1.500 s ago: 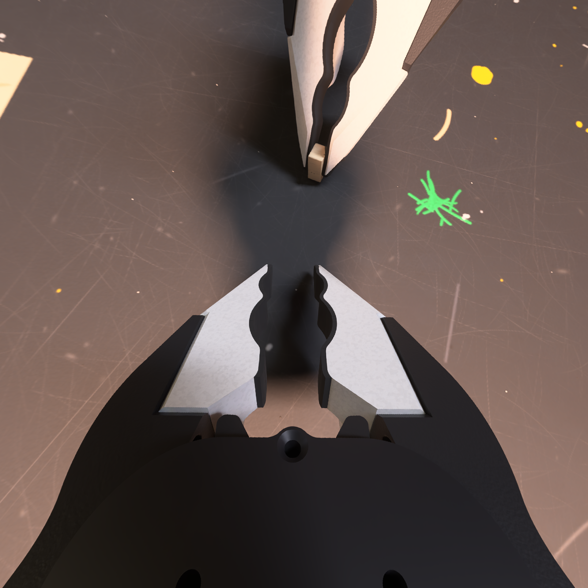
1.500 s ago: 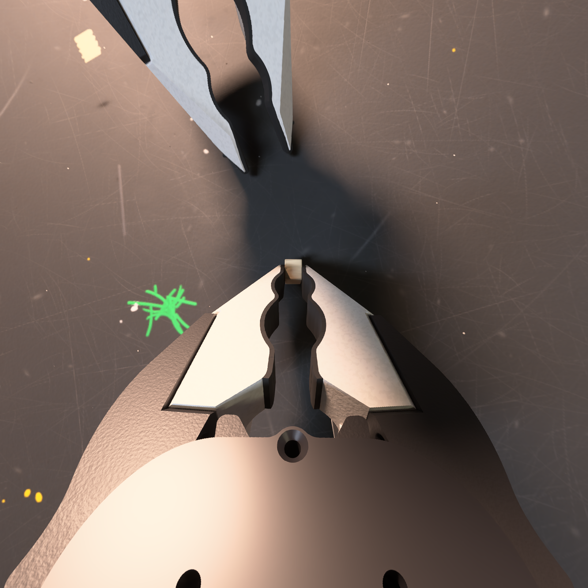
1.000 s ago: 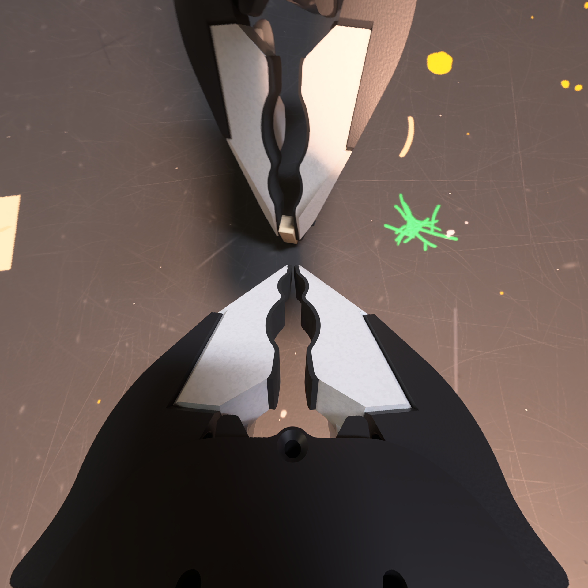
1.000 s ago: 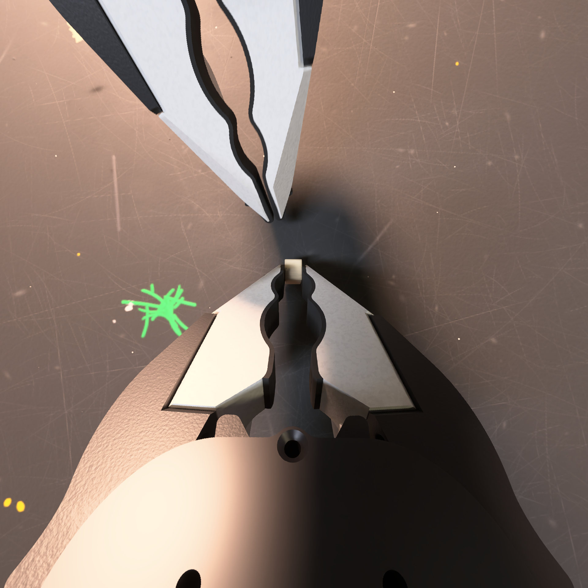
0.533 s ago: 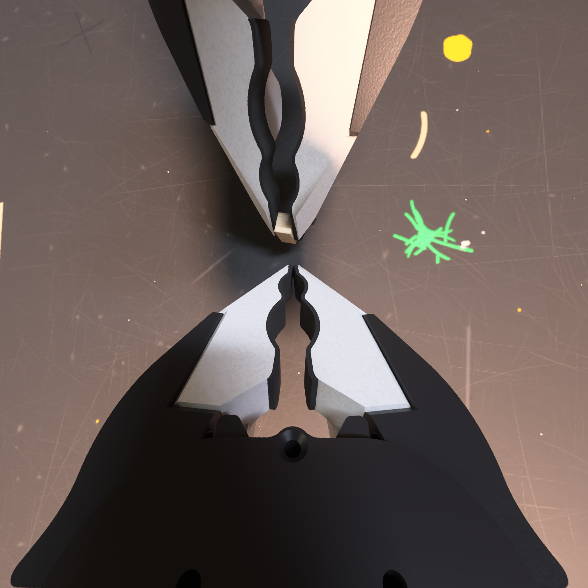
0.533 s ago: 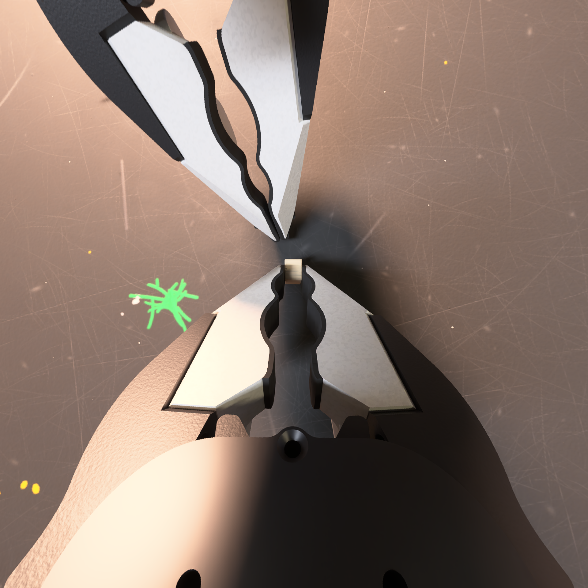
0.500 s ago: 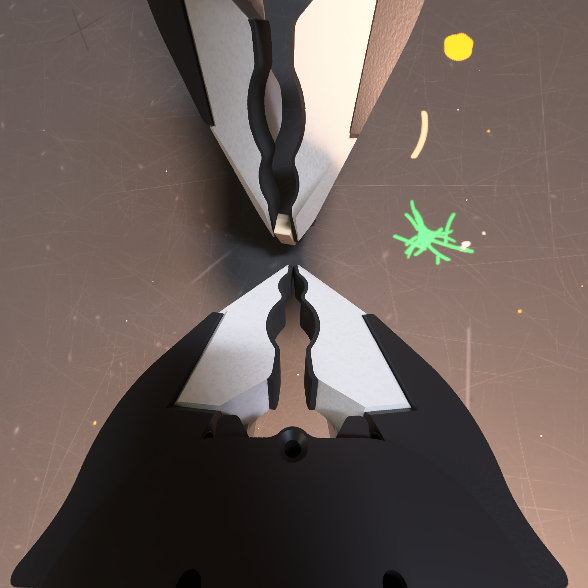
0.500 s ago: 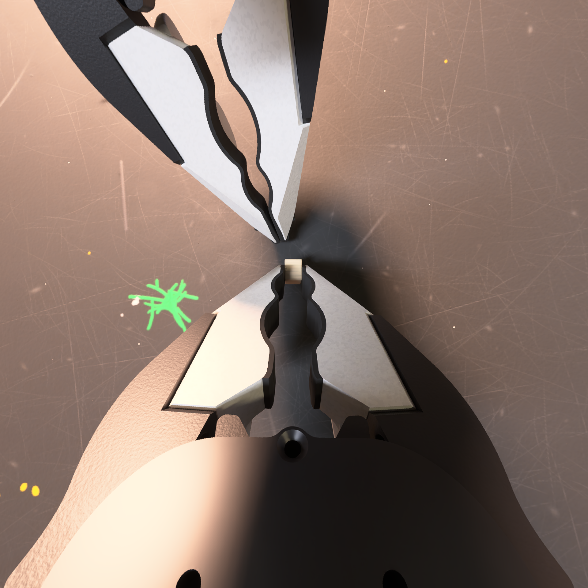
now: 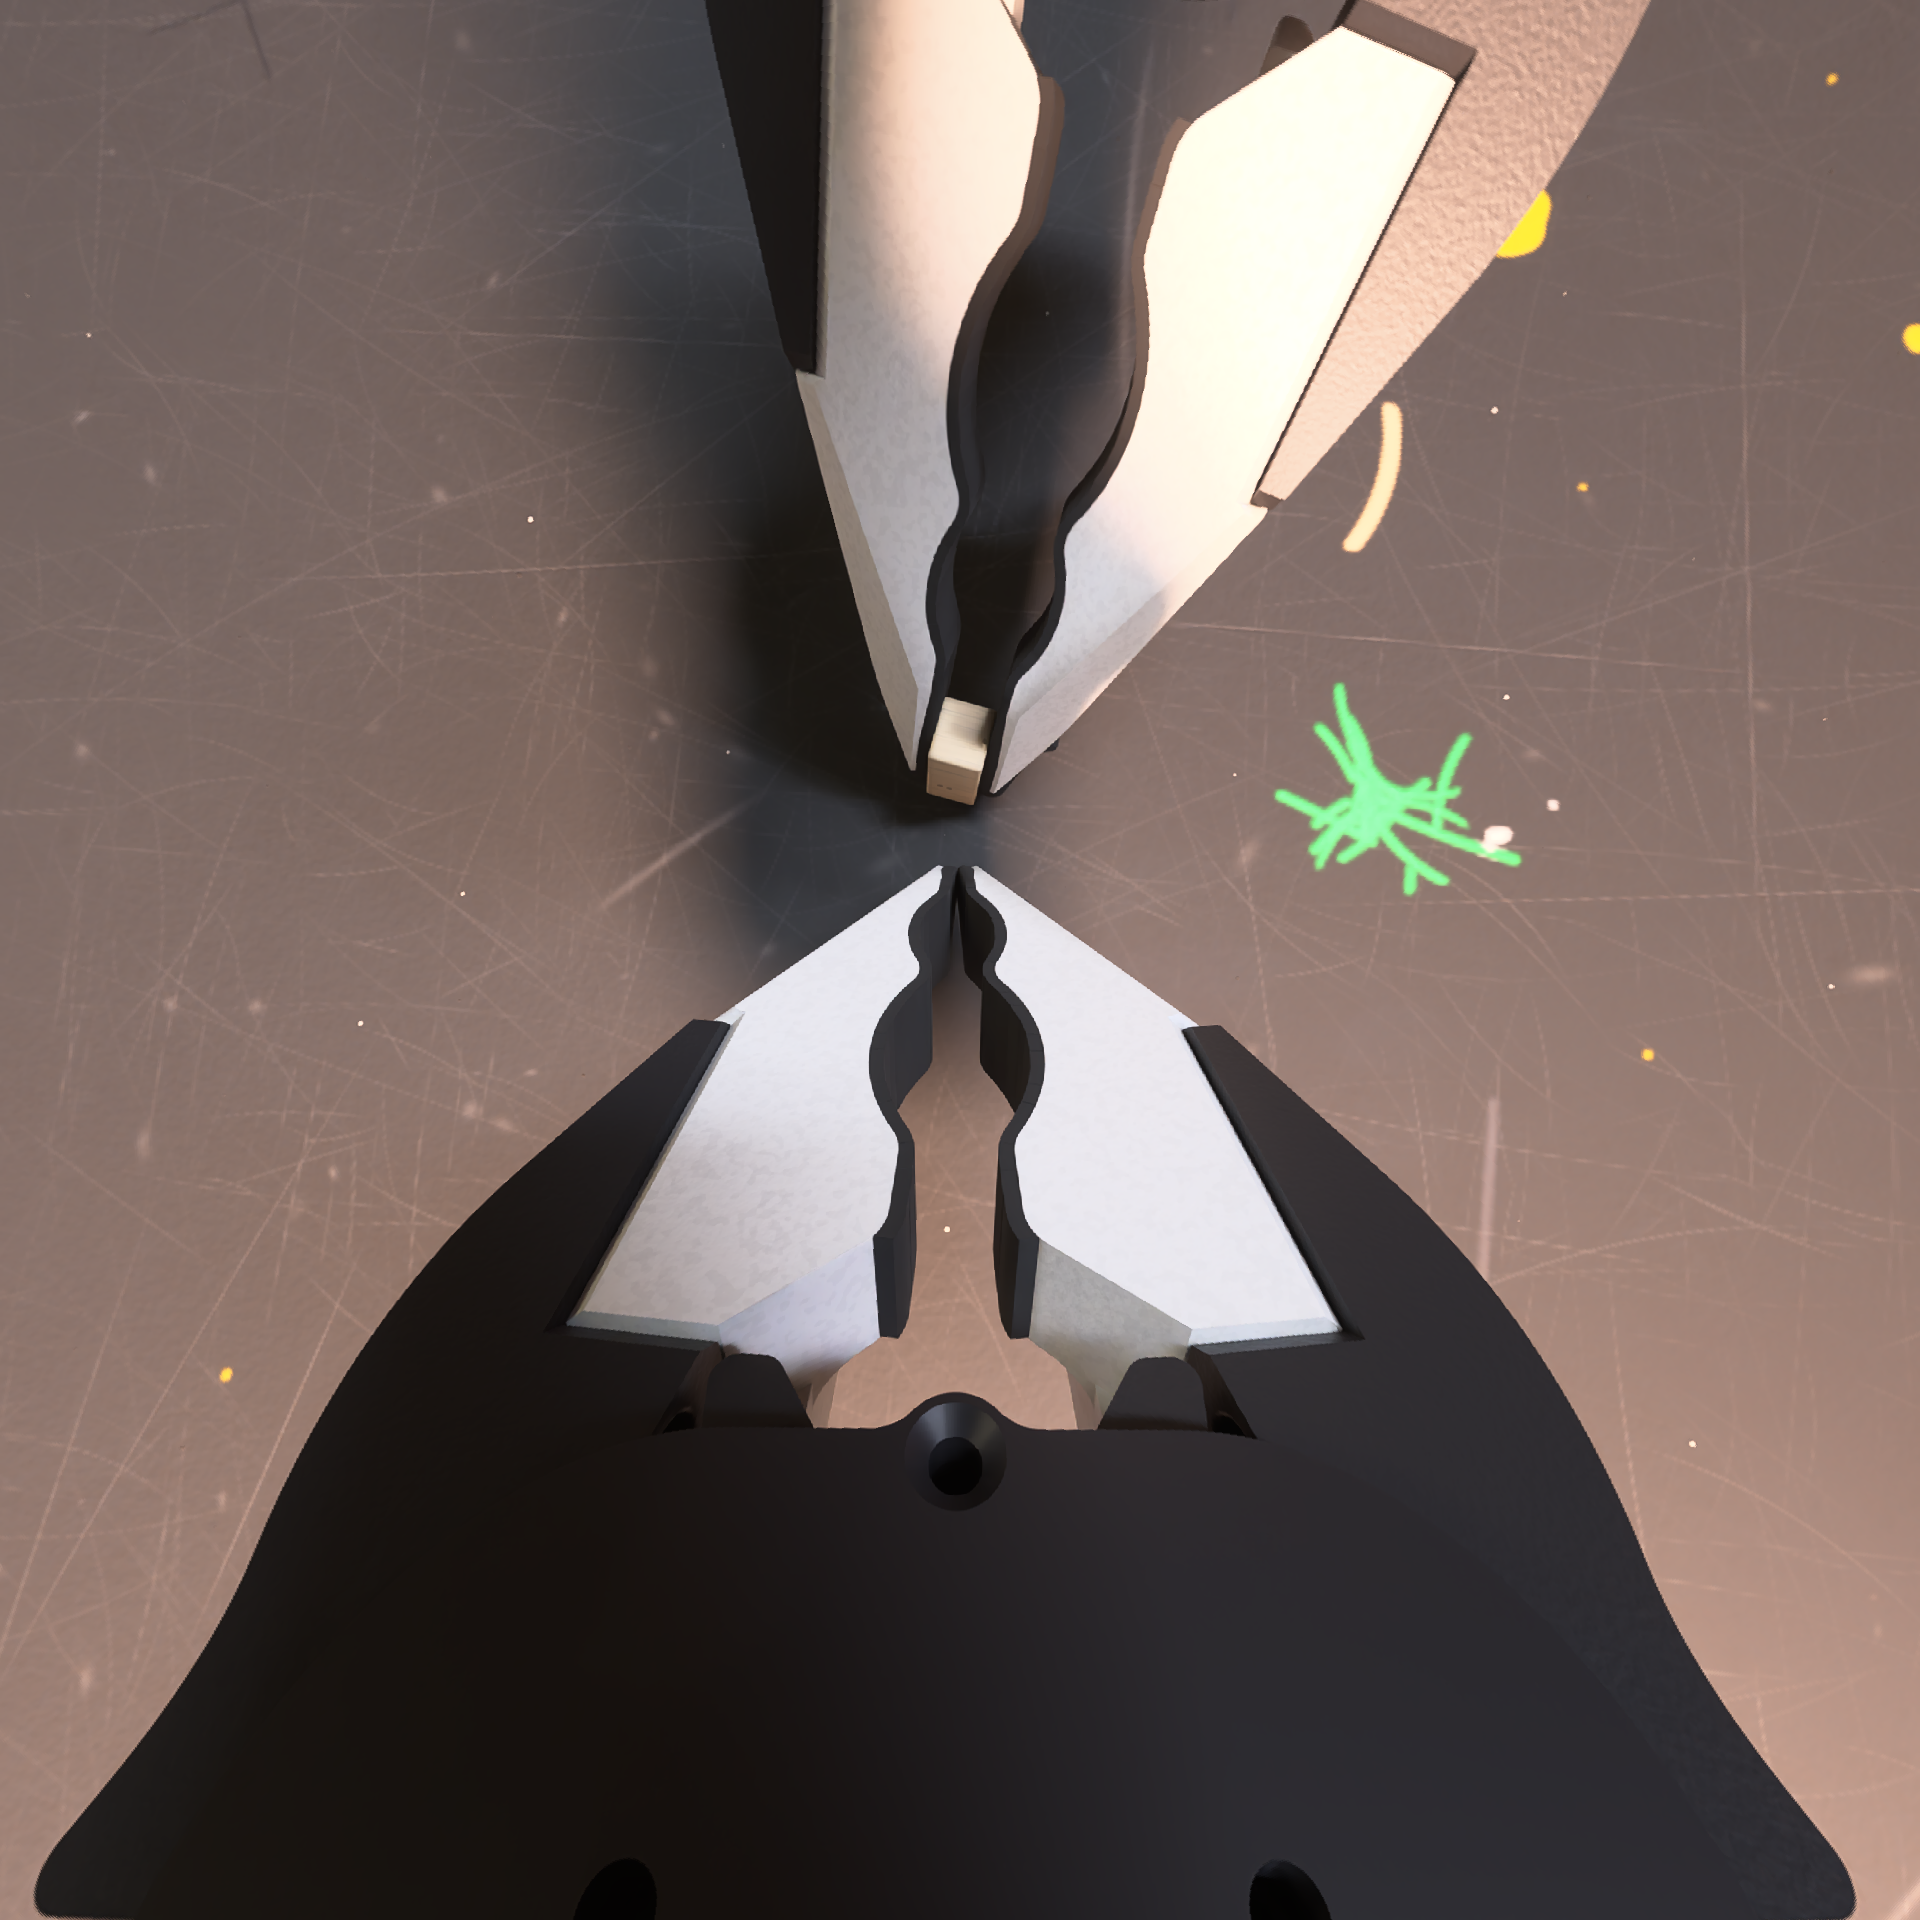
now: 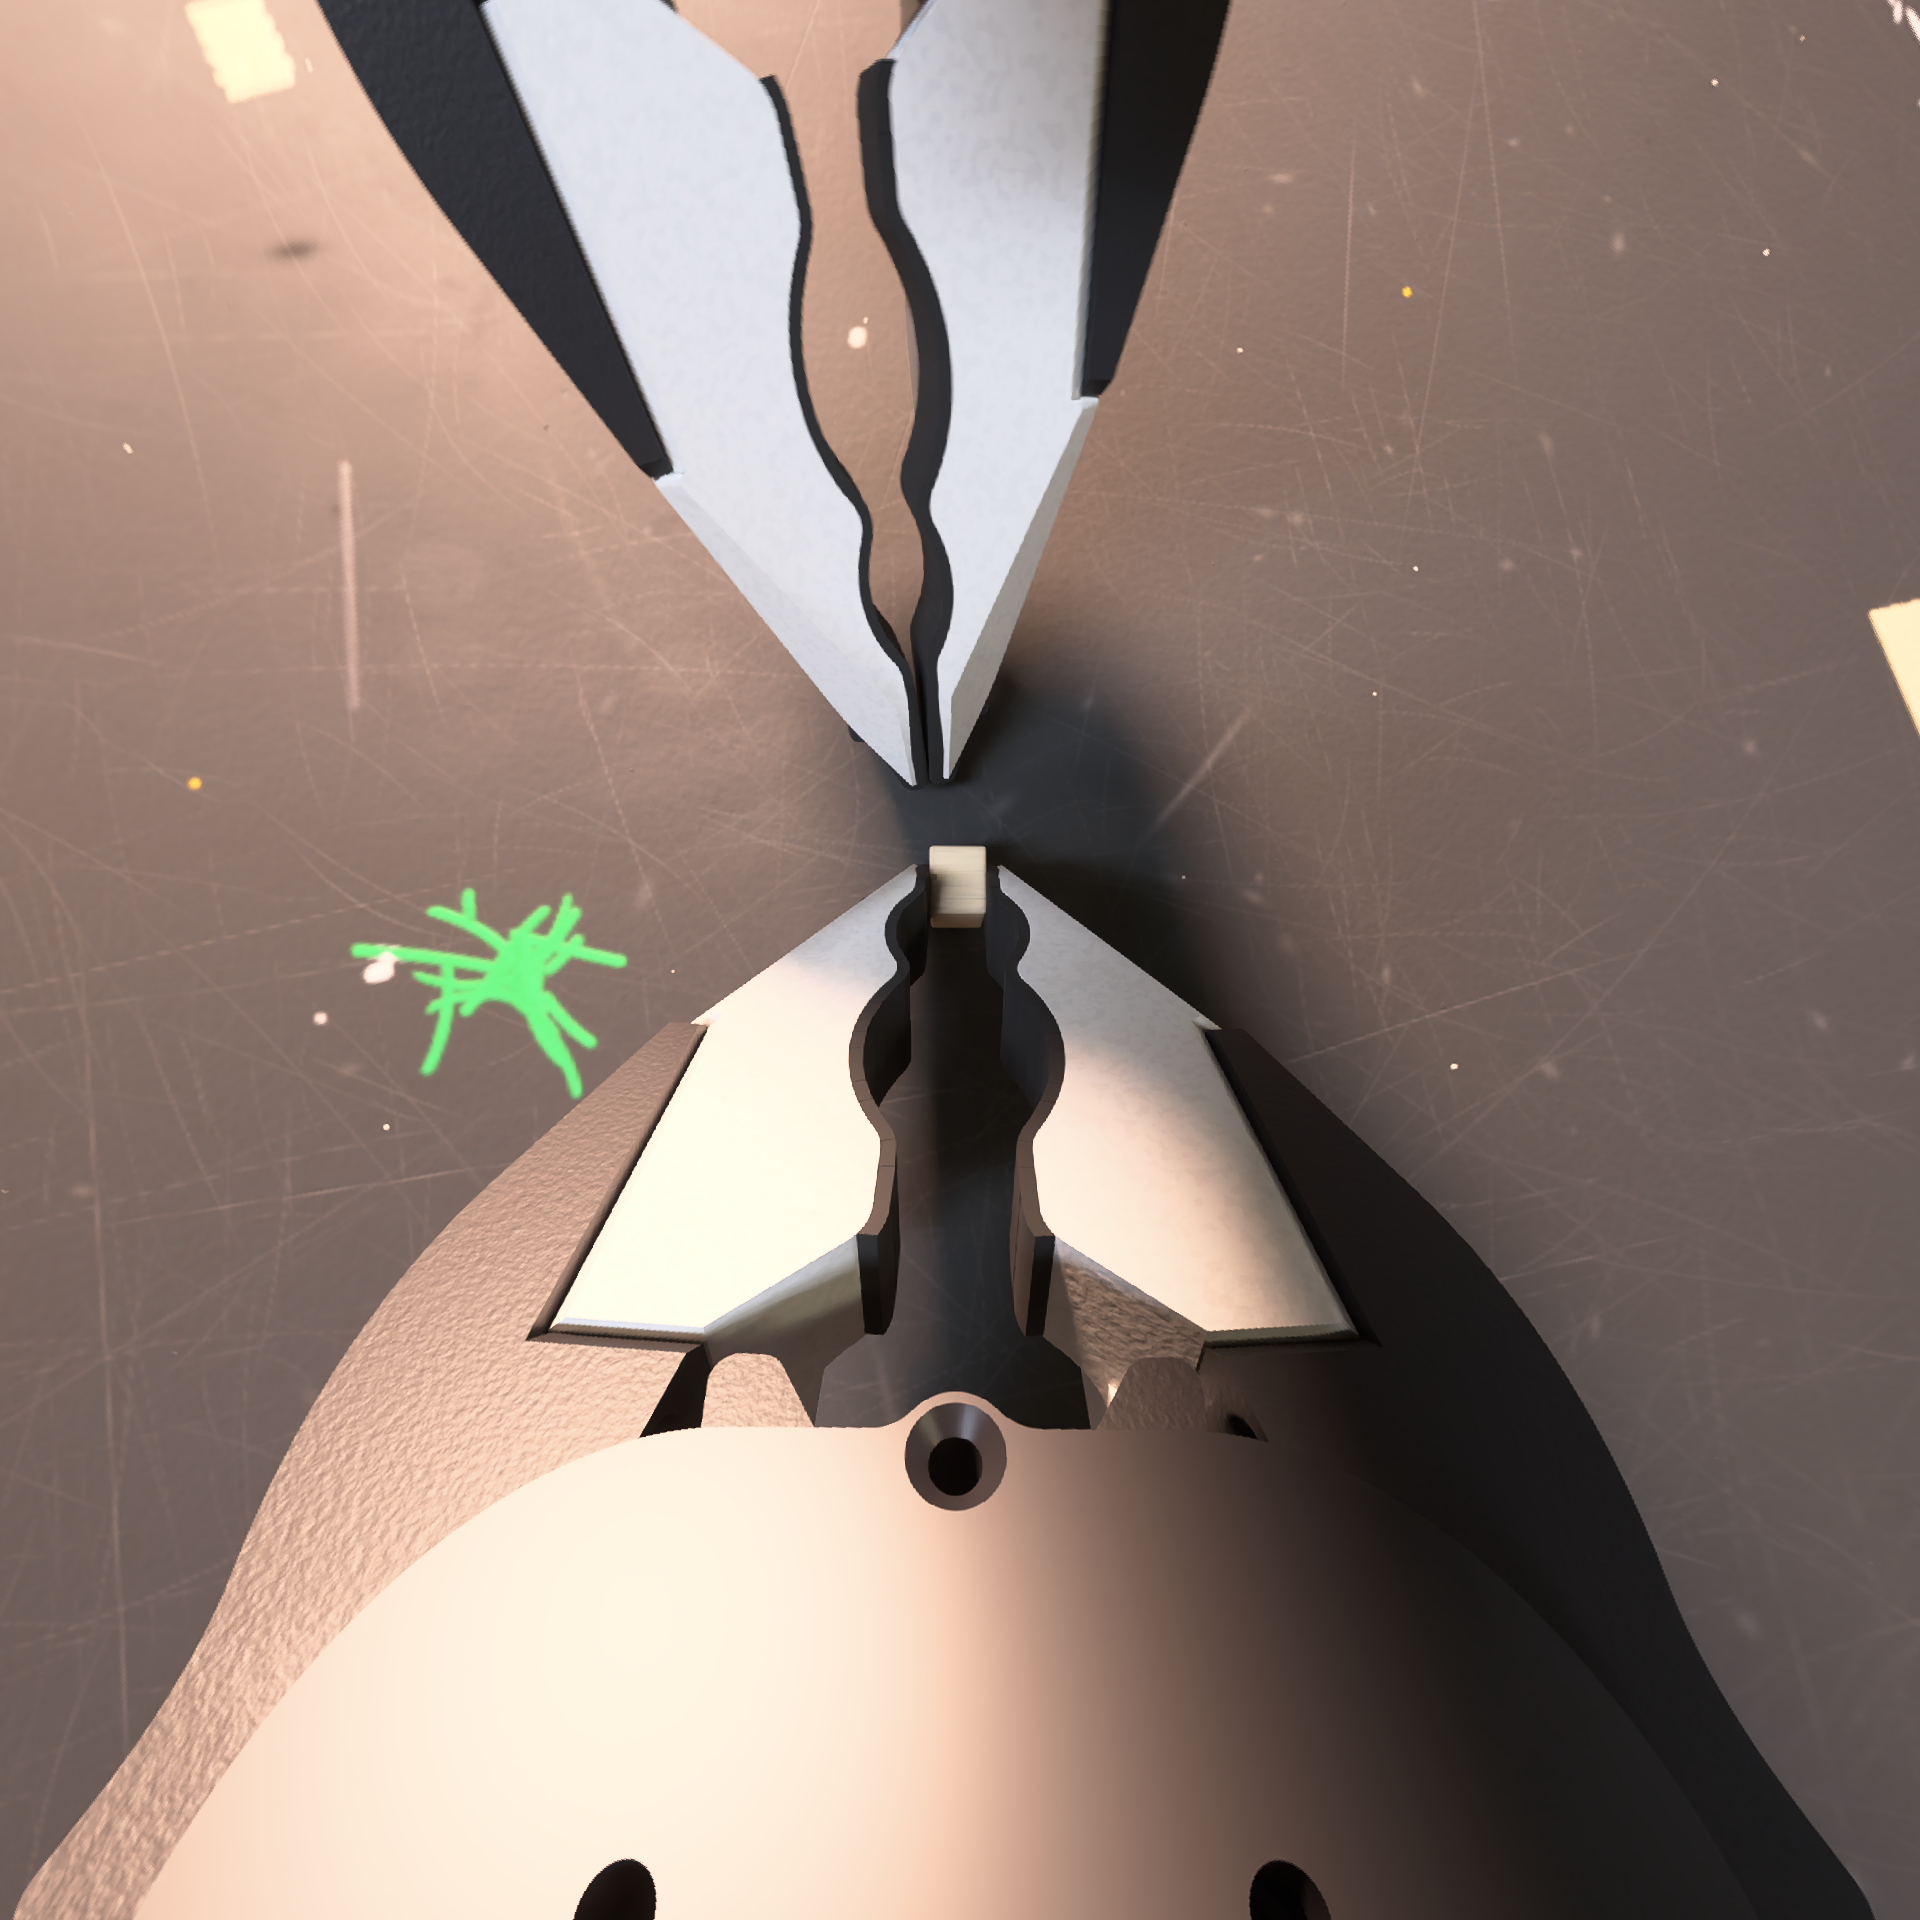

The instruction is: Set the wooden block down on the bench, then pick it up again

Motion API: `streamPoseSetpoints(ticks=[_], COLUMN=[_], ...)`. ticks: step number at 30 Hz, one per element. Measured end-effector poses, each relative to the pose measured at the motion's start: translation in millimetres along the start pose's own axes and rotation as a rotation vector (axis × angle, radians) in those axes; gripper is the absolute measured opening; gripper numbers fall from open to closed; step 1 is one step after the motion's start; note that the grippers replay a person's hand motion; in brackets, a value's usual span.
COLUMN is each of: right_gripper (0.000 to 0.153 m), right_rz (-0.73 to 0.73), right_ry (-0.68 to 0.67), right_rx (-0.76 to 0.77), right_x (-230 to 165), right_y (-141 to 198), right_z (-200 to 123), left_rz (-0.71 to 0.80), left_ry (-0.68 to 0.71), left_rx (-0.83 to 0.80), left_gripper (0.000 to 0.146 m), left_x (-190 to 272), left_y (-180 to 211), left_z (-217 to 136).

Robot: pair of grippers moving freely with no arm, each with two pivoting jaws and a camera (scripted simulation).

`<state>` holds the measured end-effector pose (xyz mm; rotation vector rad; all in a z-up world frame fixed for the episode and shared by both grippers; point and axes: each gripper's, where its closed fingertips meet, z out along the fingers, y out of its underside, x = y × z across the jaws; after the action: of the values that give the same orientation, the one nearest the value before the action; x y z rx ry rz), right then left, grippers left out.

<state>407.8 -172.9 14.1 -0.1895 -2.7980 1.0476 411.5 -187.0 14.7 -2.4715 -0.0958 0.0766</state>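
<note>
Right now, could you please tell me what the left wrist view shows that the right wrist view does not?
Only the left wrist view shows a yellow paint spot and a pale curved streak on the bench. Only the right wrist view shows a pale ridged scrap at its top left and a pale strip at its right edge. Both show the wooden block pinched at the tips of the right tongs, the shut, empty left tongs facing them, and the green scribble.
</note>
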Motion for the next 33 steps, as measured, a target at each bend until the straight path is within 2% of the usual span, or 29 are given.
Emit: streamPoseSetpoints(ticks=[4,6,8,11,14,26,28,33], right_gripper=[0.009,0.009,0.009,0.009,0.009,0.010,0.010,0.010], right_rz=[0.061,0.017,-0.015,0.006,0.109,0.193,0.143,-0.107], right_ry=[-0.039,-0.039,-0.051,-0.045,-0.096,0.046,0.068,0.158], right_rx=[0.055,0.061,0.136,0.063,0.084,-0.031,-0.038,-0.067], right_x=[-1,-1,-2,3,-1,-1,-1,-1], right_y=[0,-1,-11,-3,-4,1,1,-1], right_z=[-1,-3,-11,-13,-11,3,2,1], left_rz=[0.015,0.013,0.008,0.010,-0.006,-0.014,-0.018,-0.018], left_ry=[-0.007,-0.002,-0.002,-0.007,-0.004,-0.003,0.002,-0.002], left_rx=[-0.026,-0.034,-0.036,-0.032,-0.022,-0.013,-0.008,-0.011], left_gripper=[0.000,0.000,0.000,0.000,0.000,0.000,0.000,0.000], left_x=[0,0,0,0,0,0,0,0], left_y=[0,0,0,0,0,0,0,0], left_z=[0,0,0,0,0,0,0,0])
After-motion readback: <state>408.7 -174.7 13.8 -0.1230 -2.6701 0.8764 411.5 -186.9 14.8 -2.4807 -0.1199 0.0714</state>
